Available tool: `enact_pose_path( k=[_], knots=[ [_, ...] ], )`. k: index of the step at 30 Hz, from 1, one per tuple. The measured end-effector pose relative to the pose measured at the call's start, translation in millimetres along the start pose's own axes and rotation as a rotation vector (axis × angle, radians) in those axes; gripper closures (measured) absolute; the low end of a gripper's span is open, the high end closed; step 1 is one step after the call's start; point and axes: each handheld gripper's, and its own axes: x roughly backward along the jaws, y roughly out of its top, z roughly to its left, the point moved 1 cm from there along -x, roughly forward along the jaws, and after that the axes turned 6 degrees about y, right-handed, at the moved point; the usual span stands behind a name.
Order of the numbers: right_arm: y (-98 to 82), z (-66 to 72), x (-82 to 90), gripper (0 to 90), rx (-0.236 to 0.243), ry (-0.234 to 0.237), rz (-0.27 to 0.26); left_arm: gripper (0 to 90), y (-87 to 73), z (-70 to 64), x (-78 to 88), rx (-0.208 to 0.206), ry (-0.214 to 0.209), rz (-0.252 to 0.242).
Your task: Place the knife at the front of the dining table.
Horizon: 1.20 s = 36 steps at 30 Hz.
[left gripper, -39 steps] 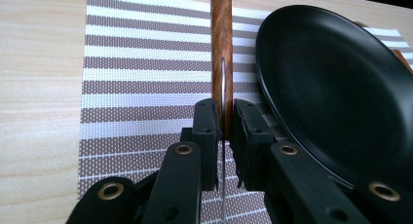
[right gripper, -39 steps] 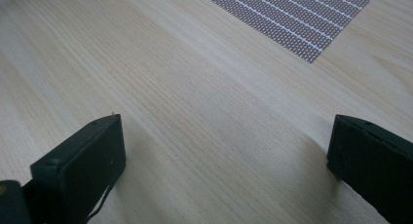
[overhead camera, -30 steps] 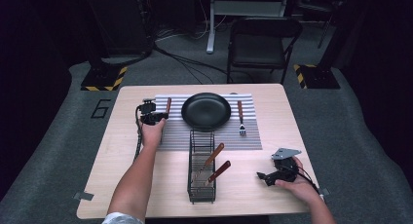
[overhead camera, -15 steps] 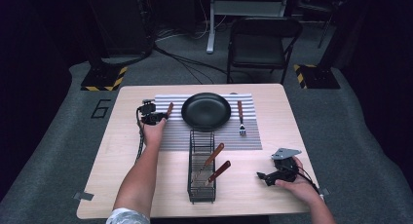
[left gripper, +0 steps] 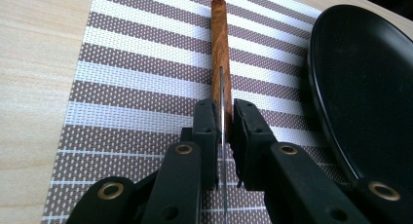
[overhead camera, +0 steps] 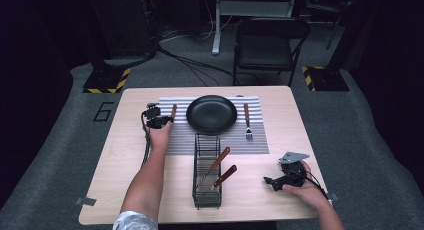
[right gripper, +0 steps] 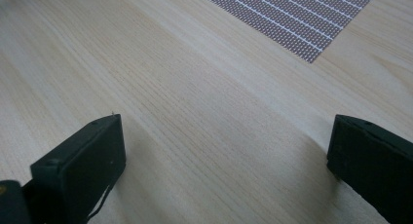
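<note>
— Knife [left gripper: 220, 63] first: where is it sitting?

— Upper left of centre in the high view, on the striped mat [overhead camera: 180, 140], just beside the black plate [overhead camera: 211, 115]. The left gripper [left gripper: 222, 119] is clamping it: in the left gripper view its jaws are pinching the thin blade edge-up, right where the blade is meeting the wooden handle.

— How is it likely handling?

— Lightly, I'd judge. It is looking stiff, with a smooth metal blade that may be slipping between the pads, so a hold near the handle, as now, is looking sensible; the handle end could be drooping if gripped farther out.

— And the other hand?

— The right gripper [overhead camera: 279, 180] is resting low over bare table [overhead camera: 250, 190] at lower right, jaws spread wide with nothing between them.

— Anything else nearby?

— A wire rack [overhead camera: 207, 175] at centre is holding two more wooden-handled pieces, and a fork [overhead camera: 247, 121] is lying right of the plate.
</note>
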Motion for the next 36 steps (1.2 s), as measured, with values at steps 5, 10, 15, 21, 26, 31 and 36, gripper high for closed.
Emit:
enact_pose_path(
  k=[5,10,15,21,26,31,36],
  knots=[
    [0.0,0.1,0.1,0.0,0.001,-0.001,0.001,80.3,-1.7,0.9,-2.1,0.002,-0.002,0.014],
    [0.0,0.0,0.1,0.0,0.002,0.000,0.002,77.5,0.1,2.0,0.6,-0.001,0.005,0.005],
    [-0.1,0.3,0.1,0.0,0.000,-0.001,0.004,76.1,0.7,8.0,2.2,-0.010,0.013,0.026],
    [0.0,0.0,0.1,0.0,0.003,-0.001,0.003,71.0,1.5,10.1,5.5,-0.006,0.006,0.027],
    [0.0,-0.1,0.1,0.0,0.003,0.000,0.002,68.5,3.7,10.5,12.4,-0.026,0.019,0.015],
    [0.0,-0.1,0.0,0.0,0.002,0.000,0.002,67.1,7.0,12.8,22.3,-0.060,0.022,0.007],
    [0.0,0.4,0.0,0.0,-0.002,-0.001,0.003,66.2,8.5,14.6,36.3,-0.073,0.013,-0.022]
  ],
)
